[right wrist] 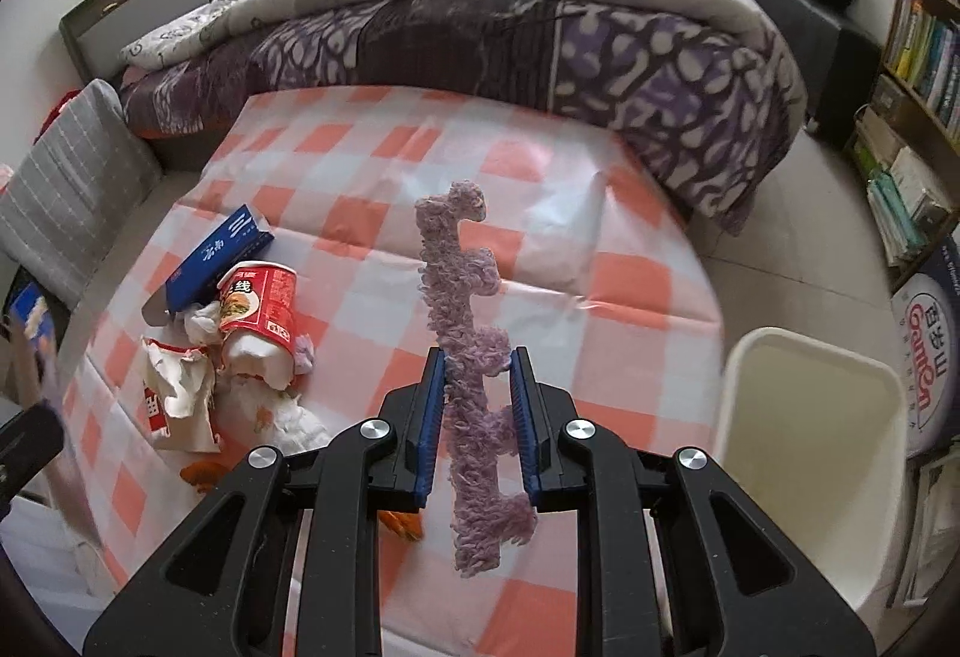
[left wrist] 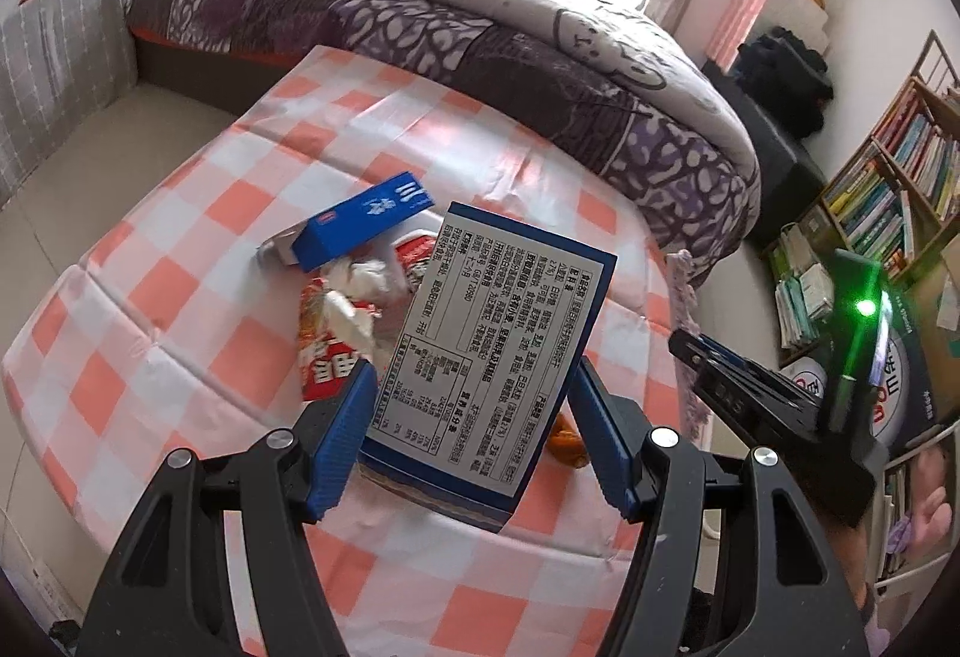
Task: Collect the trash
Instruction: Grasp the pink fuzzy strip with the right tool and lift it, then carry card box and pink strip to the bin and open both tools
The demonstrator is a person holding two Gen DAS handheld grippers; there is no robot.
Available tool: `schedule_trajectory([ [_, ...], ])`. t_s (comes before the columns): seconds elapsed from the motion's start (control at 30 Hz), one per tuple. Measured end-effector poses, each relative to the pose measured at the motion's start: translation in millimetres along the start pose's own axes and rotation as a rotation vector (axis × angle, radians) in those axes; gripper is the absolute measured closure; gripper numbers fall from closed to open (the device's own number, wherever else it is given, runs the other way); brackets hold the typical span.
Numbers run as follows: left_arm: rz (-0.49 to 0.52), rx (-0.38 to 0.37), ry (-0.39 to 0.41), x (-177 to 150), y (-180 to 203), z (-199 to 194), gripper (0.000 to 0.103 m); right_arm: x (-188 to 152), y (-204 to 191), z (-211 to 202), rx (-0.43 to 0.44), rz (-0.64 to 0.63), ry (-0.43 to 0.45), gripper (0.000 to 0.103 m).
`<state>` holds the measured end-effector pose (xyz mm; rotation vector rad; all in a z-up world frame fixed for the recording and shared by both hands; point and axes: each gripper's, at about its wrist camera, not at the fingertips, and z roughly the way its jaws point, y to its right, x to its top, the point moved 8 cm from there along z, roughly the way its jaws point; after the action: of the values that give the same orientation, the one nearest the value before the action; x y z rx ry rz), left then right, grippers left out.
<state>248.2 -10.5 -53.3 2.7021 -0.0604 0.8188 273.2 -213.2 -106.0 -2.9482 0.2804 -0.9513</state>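
- Left wrist view: the left tongs (left wrist: 474, 432) are clamped on a flat blue box (left wrist: 498, 333), label side up. It is tilted and clear of the desk (left wrist: 180, 249), which suits carrying it off as trash.
- Beyond the box the rest of the trash lies in a heap on the desk: a smaller blue carton (left wrist: 366, 228), crumpled tissue (left wrist: 360, 291) and a red wrapper (left wrist: 327, 357). The heap looks gathered so that each piece can be taken in turn.
- The right tongs (left wrist: 708, 357) show at the right edge, beyond the desk's edge; their state cannot be told from here.
- Right wrist view: the right tongs (right wrist: 477, 417) are pressed together on a strip of purple yarn (right wrist: 462, 297), which stands up stiffly between them above the desk (right wrist: 540, 261).
- A white bin (right wrist: 810, 417) stands on the floor just right of the desk, open, probably where the strip belongs.
- The heap lies to the left: carton (right wrist: 222, 255), red noodle cup (right wrist: 261, 303), torn wrapper (right wrist: 174, 393).
- The desk wears a pink-and-white check cloth. Behind it is a bed (right wrist: 480, 15) with a purple quilt, a window beyond, and bookshelves (right wrist: 924, 57) at right.
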Motion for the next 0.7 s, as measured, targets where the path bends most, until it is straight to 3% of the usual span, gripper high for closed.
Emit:
schedule_trajectory([
  [0.7,0.162,-0.058,-0.047,-26.9,101.6,36.1,0.039,-18.4,127.1,-45.7,-0.131,0.136,-0.012,0.082],
])
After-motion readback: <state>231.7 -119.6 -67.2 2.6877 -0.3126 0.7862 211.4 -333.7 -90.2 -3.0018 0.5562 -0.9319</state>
